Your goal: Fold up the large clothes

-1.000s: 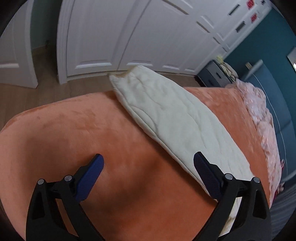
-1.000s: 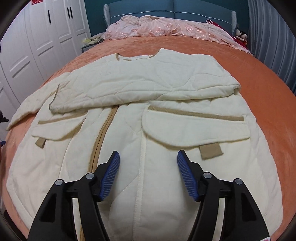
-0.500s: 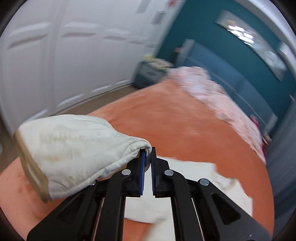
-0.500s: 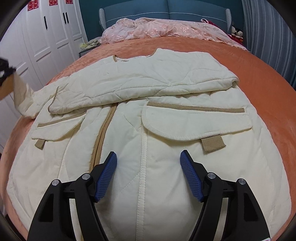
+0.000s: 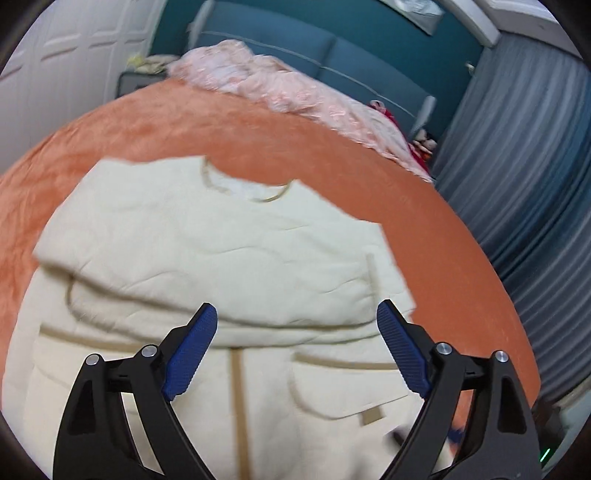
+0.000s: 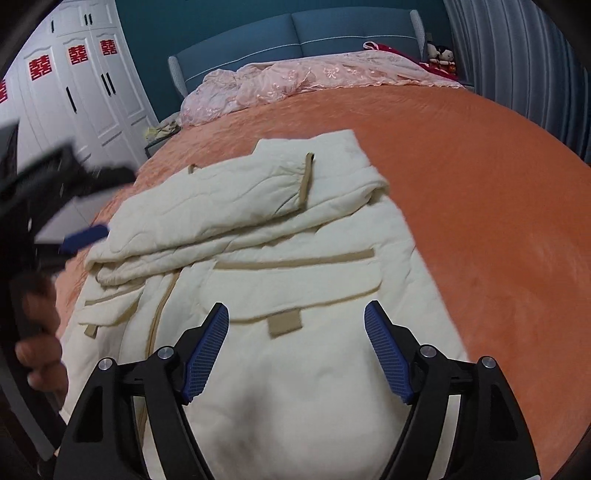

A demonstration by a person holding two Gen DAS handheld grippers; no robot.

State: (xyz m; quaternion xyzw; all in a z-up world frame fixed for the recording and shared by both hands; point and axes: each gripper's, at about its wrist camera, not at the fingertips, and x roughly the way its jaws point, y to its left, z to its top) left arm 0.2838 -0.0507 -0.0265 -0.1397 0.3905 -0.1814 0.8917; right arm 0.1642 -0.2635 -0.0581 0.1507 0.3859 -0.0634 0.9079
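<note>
an orange bedspread point(image 6: 461, 192) fills most of what you see past both of your grippers, running back to a blue headboard point(image 6: 295, 33) with a crumpled pink cover point(image 6: 314, 74) heaped just before it. white wardrobe doors point(image 6: 85, 85) with red paper cut-outs stand off to the left of your right gripper, and grey curtains point(image 5: 528, 177) hang off to the right of your left one.

a large cream quilted coat point(image 6: 258, 295) lies flat on the bedspread directly ahead of and beneath both grippers, collar at the far end, tan zip strip running back toward you. both sleeves are folded across its chest, and the upper one ends in a tan-edged cuff point(image 6: 304, 181) ahead of your right gripper.

your left gripper point(image 5: 297, 345) is released over the middle of the coat; its jaws have just been opening, and nothing is between them. your right gripper point(image 6: 295, 347) hangs over a flap pocket point(image 6: 295, 284), its jaws also just widening, spread with no cloth pinched.

your left hand point(image 6: 40, 354) shows blurred at the left edge of the right view.
</note>
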